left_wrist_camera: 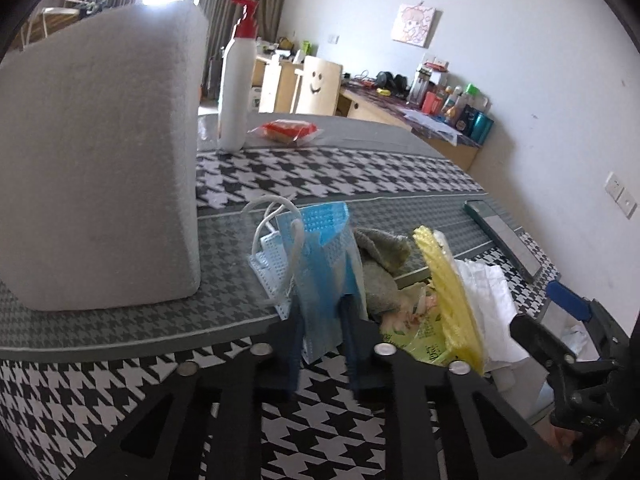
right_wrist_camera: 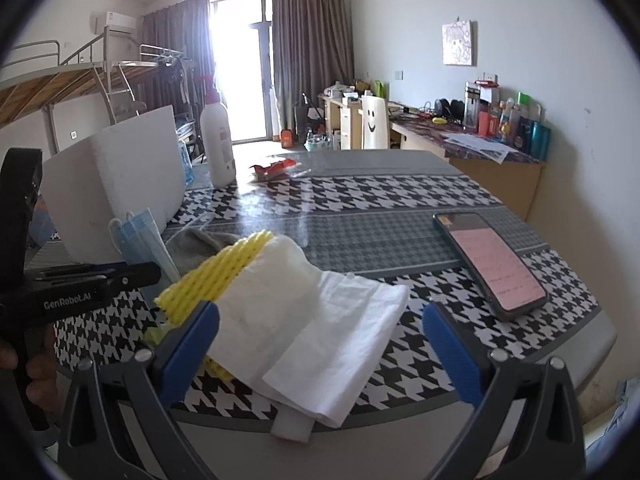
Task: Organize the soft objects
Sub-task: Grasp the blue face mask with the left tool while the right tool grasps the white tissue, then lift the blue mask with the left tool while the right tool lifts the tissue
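A blue face mask (left_wrist_camera: 320, 252) with white ear loops stands up between the narrow fingers of my left gripper (left_wrist_camera: 322, 320), which is shut on its lower part. Right of it lie a grey cloth (left_wrist_camera: 380, 264), a yellow foam net (left_wrist_camera: 448, 280) and a white tissue (left_wrist_camera: 488, 292). In the right wrist view my right gripper (right_wrist_camera: 324, 344) stands wide open over the table's near edge. The white tissue (right_wrist_camera: 320, 320) lies between its blue pads (right_wrist_camera: 196, 344), and the yellow net (right_wrist_camera: 216, 276) sits by the left pad. The masks (right_wrist_camera: 140, 236) and my left gripper (right_wrist_camera: 148, 272) show at the left.
A big white foam block (left_wrist_camera: 100, 152) stands on the houndstooth table (left_wrist_camera: 320, 176) at the left. Behind it are a white pump bottle (left_wrist_camera: 238, 80) and a red packet (left_wrist_camera: 288, 130). A phone (right_wrist_camera: 492, 264) lies at the right. Beyond are a desk, a smiley-face chair and a bunk bed.
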### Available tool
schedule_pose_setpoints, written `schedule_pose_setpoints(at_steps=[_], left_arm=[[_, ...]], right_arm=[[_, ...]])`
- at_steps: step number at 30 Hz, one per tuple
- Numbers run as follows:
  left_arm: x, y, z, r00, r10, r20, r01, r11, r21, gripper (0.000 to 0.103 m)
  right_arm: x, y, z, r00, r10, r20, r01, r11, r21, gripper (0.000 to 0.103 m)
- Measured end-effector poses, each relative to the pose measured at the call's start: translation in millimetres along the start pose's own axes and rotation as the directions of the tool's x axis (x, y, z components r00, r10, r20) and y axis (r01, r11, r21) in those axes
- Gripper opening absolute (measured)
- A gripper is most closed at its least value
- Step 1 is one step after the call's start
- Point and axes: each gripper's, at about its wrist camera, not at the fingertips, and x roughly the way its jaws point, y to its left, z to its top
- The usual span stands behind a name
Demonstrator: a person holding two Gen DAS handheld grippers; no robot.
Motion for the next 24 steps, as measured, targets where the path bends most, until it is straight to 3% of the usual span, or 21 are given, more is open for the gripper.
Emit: schedule_pose_setpoints(at_steps=[4,10,12,16,23,24], left_arm=[[-5.4,-0.6,1.5,0.999,-0.032,0.027,0.031,0.999,0.021,0.006],[-11.5,-1.6,2.0,0.997,-0.055,0.048,0.053,0.998,0.043,0.006],[-11.2,-1.6,2.0,0.997,-0.058,0.048,0.055,0.997,0.046,0.006],[-13.6,-2.8,1.4,0.997,-0.062,0.053,0.059,0.997,0.055,0.006],[-21.3,-7.3,-2.3,0.996,-0.057,0.07,0.051,0.995,0.087,0.006],[-21.9,-7.3,-2.2,0.996,-0.056,0.071,0.05,0.995,0.088,0.006]], right_arm=[[4.3,0.7,-2.3,1.0,-0.01,-0.029,0.009,1.0,-0.004,0.097],[9.7,-4.4,-4.9,0.997,0.002,-0.079,0.0,1.0,0.025,0.075],[12.2,-4.6,-7.0,0.995,0.012,-0.094,-0.009,0.999,0.031,0.059],[17.4,-4.6,-9.7,0.992,0.016,-0.124,-0.011,0.999,0.034,0.041],[9.7,-13.4,-9.1,0.994,-0.014,-0.106,0.02,0.998,0.059,0.04],[8.7,-14.9,-8.9,0.995,-0.011,-0.103,0.018,0.997,0.069,0.046]])
